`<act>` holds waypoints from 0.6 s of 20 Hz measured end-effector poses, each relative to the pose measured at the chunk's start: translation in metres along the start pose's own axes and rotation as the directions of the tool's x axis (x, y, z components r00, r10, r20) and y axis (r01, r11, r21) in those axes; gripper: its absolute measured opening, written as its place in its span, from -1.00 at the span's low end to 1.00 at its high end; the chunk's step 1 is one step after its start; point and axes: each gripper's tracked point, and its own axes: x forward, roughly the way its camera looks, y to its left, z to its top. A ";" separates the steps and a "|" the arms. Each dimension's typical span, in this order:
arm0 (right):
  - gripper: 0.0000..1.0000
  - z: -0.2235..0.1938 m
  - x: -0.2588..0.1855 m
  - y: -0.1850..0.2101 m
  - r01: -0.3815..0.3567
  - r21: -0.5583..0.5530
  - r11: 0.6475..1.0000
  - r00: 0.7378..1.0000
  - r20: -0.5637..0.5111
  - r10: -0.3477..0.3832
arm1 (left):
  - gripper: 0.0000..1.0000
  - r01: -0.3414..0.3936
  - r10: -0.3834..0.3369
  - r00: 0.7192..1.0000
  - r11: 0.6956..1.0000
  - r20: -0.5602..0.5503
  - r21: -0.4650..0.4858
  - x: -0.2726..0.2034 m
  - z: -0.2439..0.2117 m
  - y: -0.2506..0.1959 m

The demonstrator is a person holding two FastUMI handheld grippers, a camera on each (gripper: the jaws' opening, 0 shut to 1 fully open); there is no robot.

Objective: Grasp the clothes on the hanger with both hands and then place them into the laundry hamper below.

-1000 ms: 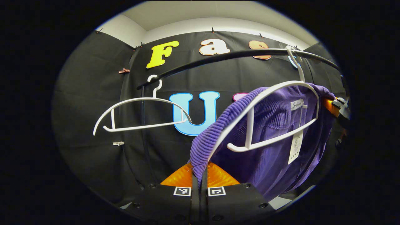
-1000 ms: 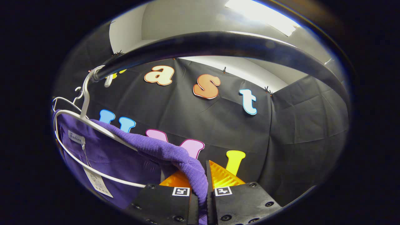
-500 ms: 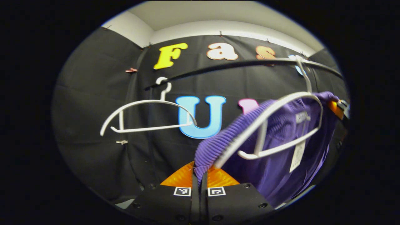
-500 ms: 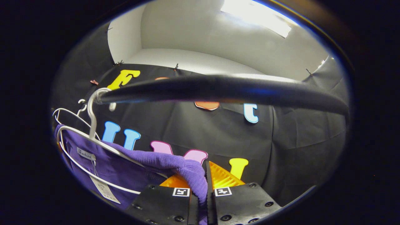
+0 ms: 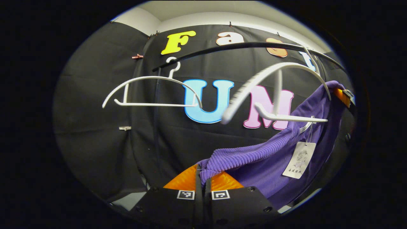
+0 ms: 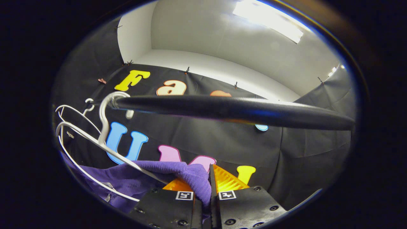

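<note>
Left hand-held gripper and right hand-held gripper each pinch a shoulder of the purple knit top. It sags below its white hanger on the rail. Soft, light, stretchy; shoulder-edge holds suit it.

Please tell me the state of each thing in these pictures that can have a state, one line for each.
Left gripper: shut on the purple garment.
Right gripper: shut on the purple garment.
Purple garment: one shoulder pulled off, other end still against its hanger.
Near hanger: hooked on the rail, tilted.
Far hanger: bare, on the rail.
</note>
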 end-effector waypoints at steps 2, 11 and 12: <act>-0.72 -0.008 -0.006 -0.014 0.033 -0.008 0.999 0.999 -0.027 -0.033 | -0.90 0.058 -0.058 0.998 0.998 -0.002 -0.004 -0.001 0.001 -0.027; -0.72 -0.076 -0.037 -0.040 0.093 -0.070 0.993 0.974 -0.200 -0.105 | -0.90 0.289 -0.288 0.957 0.957 -0.033 0.014 -0.025 -0.013 -0.140; -0.72 -0.083 -0.042 -0.039 0.083 -0.096 0.992 0.971 -0.216 -0.102 | -0.91 0.302 -0.301 0.953 0.953 -0.041 0.018 -0.028 -0.016 -0.145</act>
